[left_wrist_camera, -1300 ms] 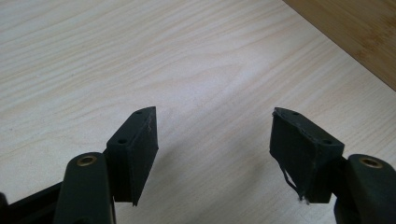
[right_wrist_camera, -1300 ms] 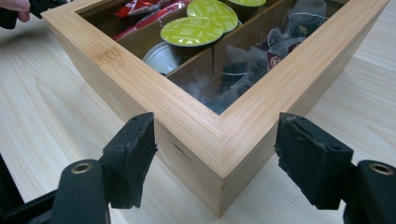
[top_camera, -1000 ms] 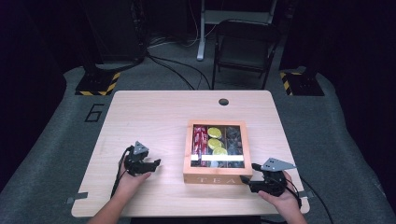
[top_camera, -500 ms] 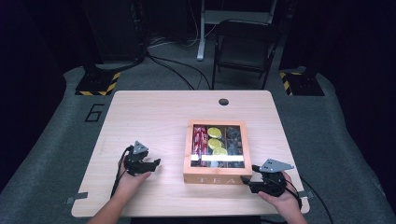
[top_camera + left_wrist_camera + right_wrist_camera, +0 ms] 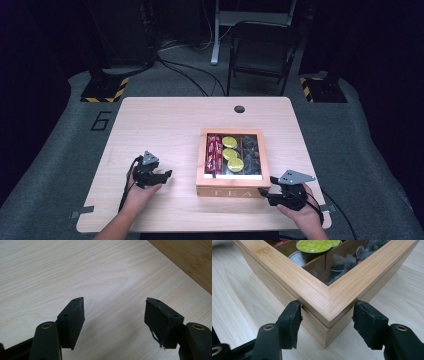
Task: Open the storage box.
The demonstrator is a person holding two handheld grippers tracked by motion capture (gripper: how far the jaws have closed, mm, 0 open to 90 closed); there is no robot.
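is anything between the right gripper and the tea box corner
Nothing visible. The right gripper already straddles the near corner of the tea box, one jaw on each side of it at the lid seam. Its jaws have just been closing on that corner, with only bare table around.

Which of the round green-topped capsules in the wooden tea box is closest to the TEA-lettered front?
The largest-looking round green-topped capsule, last of three in the row, beside the wooden tea box's front edge.

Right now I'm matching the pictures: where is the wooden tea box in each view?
High view: wooden tea box sits right of the table's centre.
Left gripper view: its side fills the top right corner.
Right gripper view: its corner sits between the jaws.
Shared landmark: the pale table.
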